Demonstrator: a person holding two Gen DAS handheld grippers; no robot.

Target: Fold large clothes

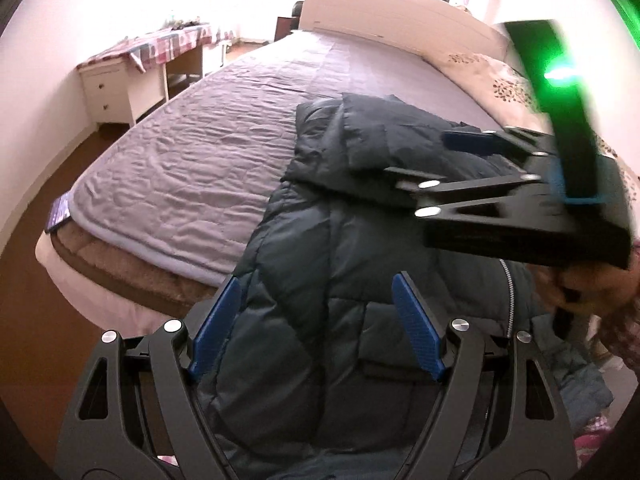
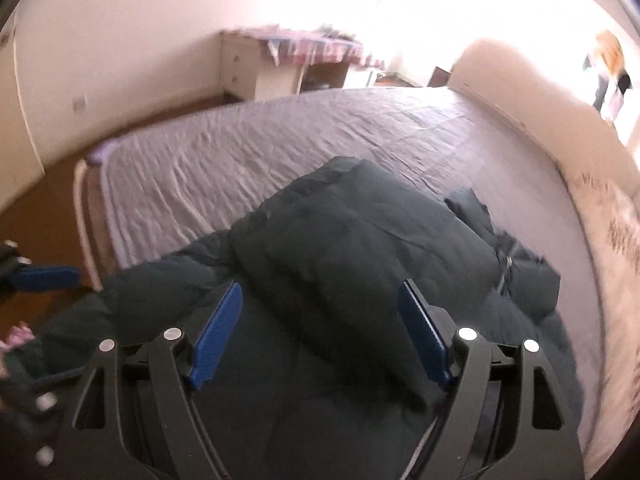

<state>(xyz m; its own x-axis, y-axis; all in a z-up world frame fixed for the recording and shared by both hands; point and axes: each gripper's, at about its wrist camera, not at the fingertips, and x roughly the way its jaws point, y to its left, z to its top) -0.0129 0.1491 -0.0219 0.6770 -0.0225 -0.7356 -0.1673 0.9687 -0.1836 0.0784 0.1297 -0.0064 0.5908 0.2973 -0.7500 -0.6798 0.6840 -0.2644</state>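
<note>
A large dark puffer jacket (image 1: 320, 240) lies on the bed, its upper part folded over on itself; it also shows in the right wrist view (image 2: 360, 248). My left gripper (image 1: 316, 296) is open and empty, just above the jacket's near part by the bed's edge. My right gripper (image 2: 320, 304) is open and empty above the jacket's middle. It shows from the side in the left wrist view (image 1: 424, 156), over the folded part. A blue pad of the left gripper (image 2: 44, 278) shows at the right wrist view's left edge.
The bed has a wrinkled lilac sheet (image 1: 192, 152) and a pale headboard (image 1: 400, 20). A floral pillow or cover (image 1: 504, 80) lies at the head end. A white desk with a checked cloth (image 1: 140, 64) stands by the wall. Brown floor (image 1: 48, 200) surrounds the bed.
</note>
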